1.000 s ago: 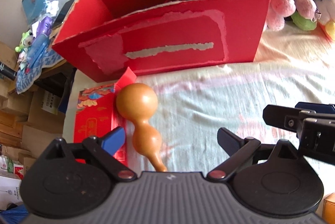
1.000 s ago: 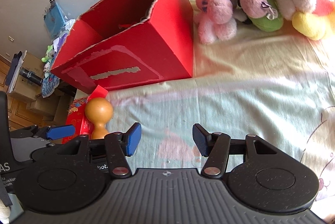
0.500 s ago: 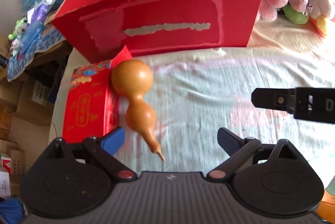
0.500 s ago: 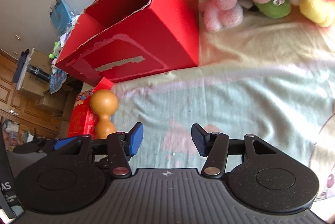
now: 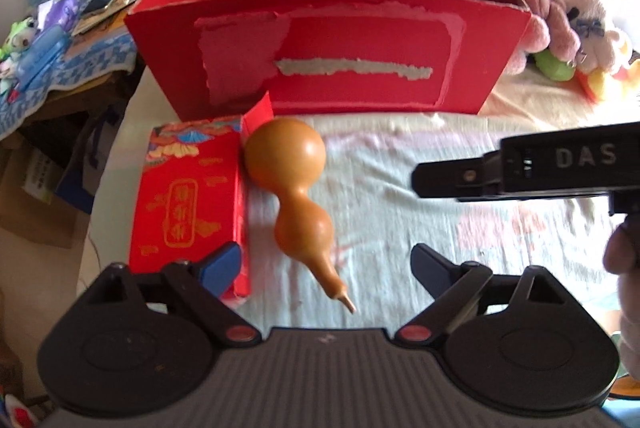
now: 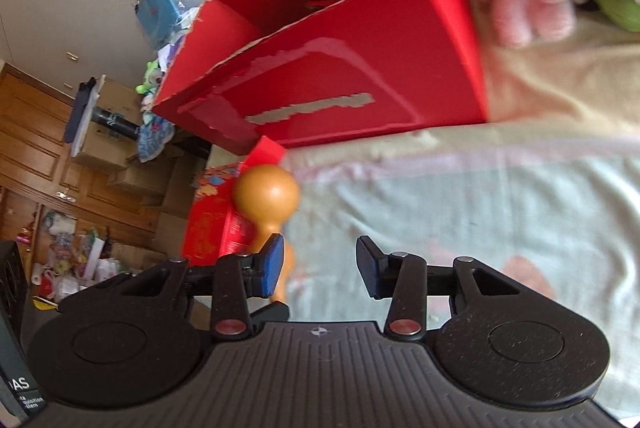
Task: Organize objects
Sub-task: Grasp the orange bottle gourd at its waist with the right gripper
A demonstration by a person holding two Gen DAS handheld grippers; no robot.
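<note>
A smooth tan gourd, two bulbs tapering to a thin stem, lies just beside the small red packet, touching it. Left gripper and right gripper both stand apart, empty.

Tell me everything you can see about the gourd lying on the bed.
The gourd is smooth, glossy orange-brown, looking like wood or dried shell, with a large bulb, a smaller bulb and a thin pointed stem. It lies flat on the blanket, stem toward the left gripper, big bulb against the small red box. Nothing grips it.
</note>
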